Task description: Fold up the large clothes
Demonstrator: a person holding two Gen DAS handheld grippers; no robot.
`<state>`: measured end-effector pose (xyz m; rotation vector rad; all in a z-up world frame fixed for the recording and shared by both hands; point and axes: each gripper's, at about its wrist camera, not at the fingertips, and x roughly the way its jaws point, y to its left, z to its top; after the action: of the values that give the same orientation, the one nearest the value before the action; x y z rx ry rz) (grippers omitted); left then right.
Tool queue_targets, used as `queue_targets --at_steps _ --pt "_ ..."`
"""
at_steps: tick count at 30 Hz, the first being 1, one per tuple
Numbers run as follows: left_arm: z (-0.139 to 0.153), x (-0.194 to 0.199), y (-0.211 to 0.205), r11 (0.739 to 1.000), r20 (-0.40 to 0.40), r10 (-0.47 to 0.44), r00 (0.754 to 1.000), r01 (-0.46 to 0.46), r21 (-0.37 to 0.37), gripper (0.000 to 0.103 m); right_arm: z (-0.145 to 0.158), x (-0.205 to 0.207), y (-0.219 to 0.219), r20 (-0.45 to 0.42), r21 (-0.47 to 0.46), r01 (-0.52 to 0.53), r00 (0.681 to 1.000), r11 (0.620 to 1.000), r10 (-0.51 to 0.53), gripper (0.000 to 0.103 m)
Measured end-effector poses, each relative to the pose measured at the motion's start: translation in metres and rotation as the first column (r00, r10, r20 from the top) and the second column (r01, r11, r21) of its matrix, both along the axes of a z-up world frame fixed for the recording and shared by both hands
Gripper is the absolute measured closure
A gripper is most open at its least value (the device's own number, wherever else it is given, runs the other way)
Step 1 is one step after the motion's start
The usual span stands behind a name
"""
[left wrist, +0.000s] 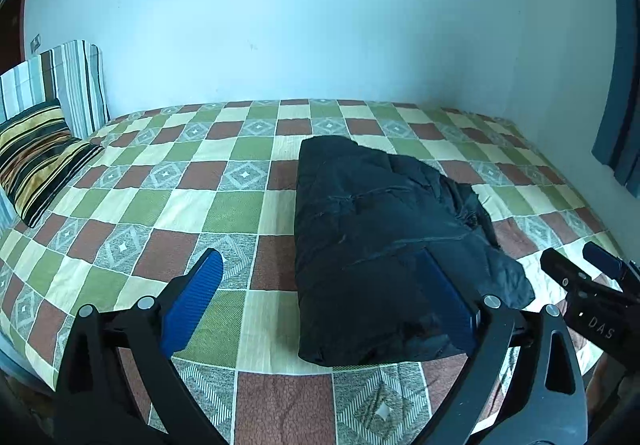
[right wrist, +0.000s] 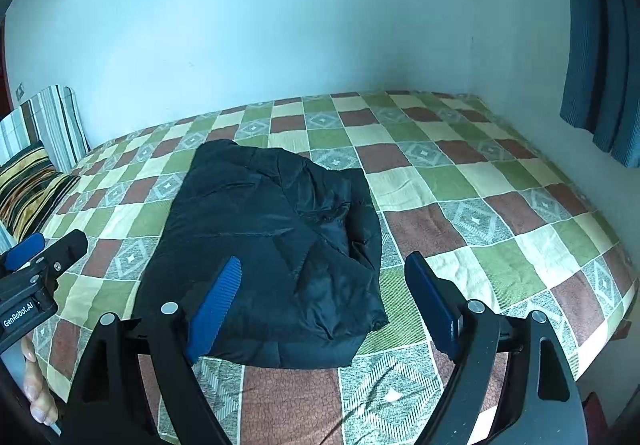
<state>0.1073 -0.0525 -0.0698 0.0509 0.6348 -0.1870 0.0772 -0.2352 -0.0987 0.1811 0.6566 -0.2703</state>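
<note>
A black puffy jacket (left wrist: pixel 372 241) lies folded in a compact bundle on the checked bedspread (left wrist: pixel 168 205); it also shows in the right wrist view (right wrist: pixel 272 245). My left gripper (left wrist: pixel 320 285) is open and empty, held above the jacket's near left edge. My right gripper (right wrist: pixel 324 285) is open and empty above the jacket's near right edge. The right gripper also shows at the right of the left wrist view (left wrist: pixel 588 277). The left gripper shows at the left of the right wrist view (right wrist: pixel 44 249).
Striped pillows (left wrist: pixel 40 149) lean at the bed's left end against a pale wall (left wrist: pixel 320 25). A blue curtain (right wrist: pixel 600 45) hangs at the right. The bedspread (right wrist: pixel 500 205) stretches to the right of the jacket.
</note>
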Motion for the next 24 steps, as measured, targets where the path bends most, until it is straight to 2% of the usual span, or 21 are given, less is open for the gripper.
queue_targets --at_steps 7,24 --pt "0.016 -0.015 0.002 1.0 0.037 -0.002 0.999 0.003 -0.012 0.006 0.014 -0.01 0.012 0.033 -0.023 -0.015 0.999 1.0 0.016 0.02" --pt "0.024 -0.03 0.011 1.0 0.053 0.006 0.999 -0.004 -0.025 0.006 0.025 -0.021 0.026 0.061 -0.047 -0.03 0.998 0.998 0.033 0.02"
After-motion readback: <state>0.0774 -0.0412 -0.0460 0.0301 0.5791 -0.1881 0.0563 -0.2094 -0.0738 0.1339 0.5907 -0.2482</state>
